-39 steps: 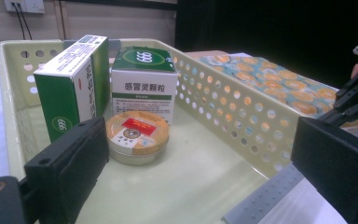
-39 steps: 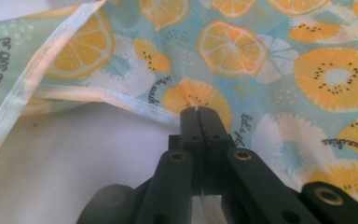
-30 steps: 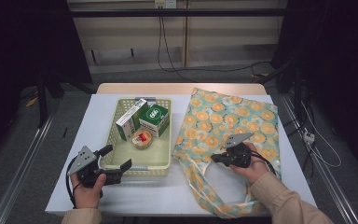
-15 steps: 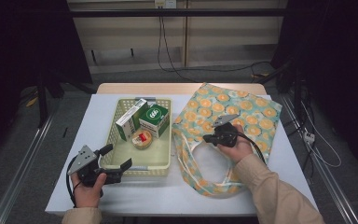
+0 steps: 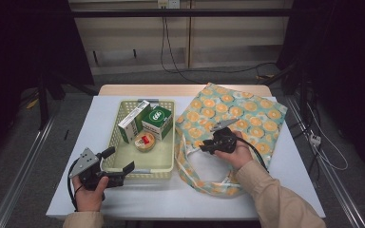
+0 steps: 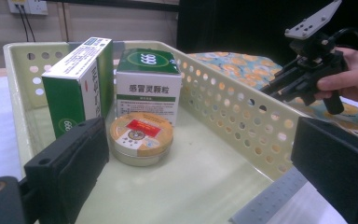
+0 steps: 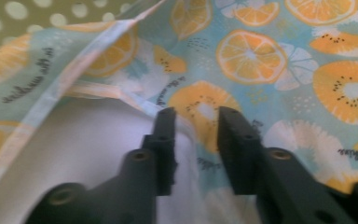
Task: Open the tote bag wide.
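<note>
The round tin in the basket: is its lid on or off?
On. The tin lies flat in the basket, its orange lid covering the top.

The right gripper (image 7: 193,116) rises from six o'clock, its two black jaws parted by a narrow gap; they have just been opening. Whether cloth lies between them cannot be told. Their tips sit over the edge of a fruit-print cloth bag (image 7: 279,60), pale blue with orange slices and kiwi rounds, spreading toward three o'clock. A cloth strap (image 7: 81,60) runs from eight to twelve o'clock. At eleven o'clock is a perforated basket wall (image 7: 37,14).
</note>
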Motion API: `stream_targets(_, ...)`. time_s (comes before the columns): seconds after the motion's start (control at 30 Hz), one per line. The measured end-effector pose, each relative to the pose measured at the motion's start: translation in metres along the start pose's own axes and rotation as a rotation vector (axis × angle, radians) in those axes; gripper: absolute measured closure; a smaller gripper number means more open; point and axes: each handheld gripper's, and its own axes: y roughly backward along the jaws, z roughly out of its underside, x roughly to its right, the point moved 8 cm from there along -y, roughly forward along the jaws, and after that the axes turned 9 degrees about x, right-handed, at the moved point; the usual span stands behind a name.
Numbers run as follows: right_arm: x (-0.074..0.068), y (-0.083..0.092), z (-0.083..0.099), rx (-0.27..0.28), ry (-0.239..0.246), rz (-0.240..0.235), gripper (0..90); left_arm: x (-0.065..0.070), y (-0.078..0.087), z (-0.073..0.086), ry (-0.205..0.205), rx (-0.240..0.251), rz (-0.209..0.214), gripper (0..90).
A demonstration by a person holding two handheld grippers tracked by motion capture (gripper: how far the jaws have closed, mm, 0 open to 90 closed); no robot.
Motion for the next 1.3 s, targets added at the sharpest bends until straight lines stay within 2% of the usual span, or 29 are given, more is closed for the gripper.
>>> stream_targets(0.07,-0.007,0.007,-0.001,-0.015,0.018,-0.017,52.2,0.000,0.000,0.000,0.001,-0.001,0.001,3.9)
stream_targets(0.13,-0.014,0.017,-0.002,0.000,0.037,-0.018,49.0,0.000,0.000,0.001,0.002,-0.003,0.000,3.9)
stream_targets(0.2,-0.023,0.027,-0.003,0.017,0.038,-0.041,45.1,0.000,0.000,0.001,0.000,-0.003,-0.001,3.9)
stream_targets(0.37,-0.037,0.047,0.001,0.022,0.077,-0.043,32.8,0.000,0.000,0.000,-0.004,-0.001,-0.004,3.8)
stream_targets(0.5,-0.043,0.056,0.008,0.053,0.076,-0.037,22.6,0.000,0.000,0.000,-0.009,-0.006,-0.004,3.8)
stream_targets(0.57,-0.046,0.058,0.013,0.078,0.061,-0.044,22.3,0.001,-0.001,0.000,-0.010,-0.005,-0.004,3.8)
stream_targets(0.63,-0.048,0.058,0.017,0.057,0.078,-0.043,20.8,0.001,-0.001,-0.001,-0.013,-0.006,-0.004,3.8)
stream_targets(0.7,-0.050,0.061,0.017,0.079,0.062,-0.045,20.4,0.001,-0.001,-0.001,-0.018,-0.003,-0.003,3.8)
stream_targets(0.77,-0.052,0.063,0.019,0.077,0.045,-0.050,18.8,-0.001,0.000,-0.002,-0.018,-0.003,-0.008,3.8)
stream_targets(0.9,-0.056,0.066,0.018,0.086,0.066,-0.043,20.9,-0.002,0.001,-0.001,-0.015,-0.003,-0.010,3.8)
stream_targets(1.0,-0.061,0.066,0.015,0.101,0.064,-0.058,21.8,-0.002,0.002,-0.001,-0.020,-0.008,-0.006,3.8)
stream_targets(1.07,-0.063,0.064,0.016,0.088,0.093,-0.043,21.8,-0.001,0.003,-0.001,-0.026,-0.008,-0.001,3.6)
stream_targets(1.3,-0.075,0.062,0.014,0.099,0.078,-0.092,23.9,-0.005,0.007,-0.002,-0.034,-0.004,-0.014,3.6)
